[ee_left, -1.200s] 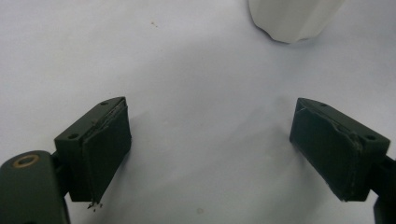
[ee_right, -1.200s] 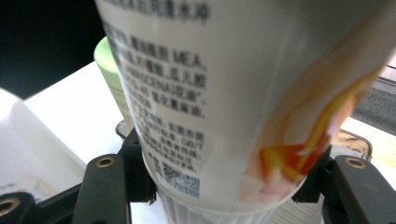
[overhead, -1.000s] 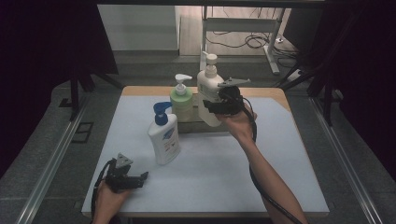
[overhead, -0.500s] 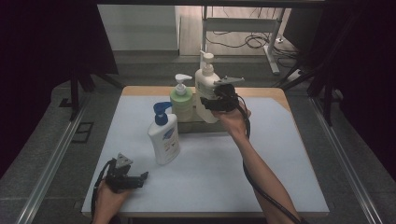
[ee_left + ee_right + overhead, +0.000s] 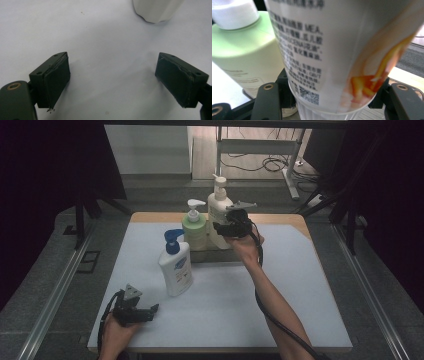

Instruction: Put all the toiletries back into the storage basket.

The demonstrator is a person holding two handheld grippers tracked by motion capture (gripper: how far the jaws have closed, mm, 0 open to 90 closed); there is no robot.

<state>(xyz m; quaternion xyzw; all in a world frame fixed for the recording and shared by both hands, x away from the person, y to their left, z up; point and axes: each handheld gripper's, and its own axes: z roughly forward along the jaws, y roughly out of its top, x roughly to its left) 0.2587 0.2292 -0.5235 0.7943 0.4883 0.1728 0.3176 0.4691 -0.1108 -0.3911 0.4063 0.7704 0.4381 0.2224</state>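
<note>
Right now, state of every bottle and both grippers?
Tall white pump bottle: upright, clamped low in the right gripper.
Green pump bottle: upright, beside it, free.
Blue-capped white bottle: upright, apart, free.
Right gripper: shut on the tall bottle.
Left gripper: open, empty, low over the white table.

Dim surroundings, blurred close-up bottle (image 5: 342, 55)

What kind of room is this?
Probably a lab or test workshop: a white table ringed by dark curtains, cables on the floor behind, and pump bottles set out for practice.
</note>
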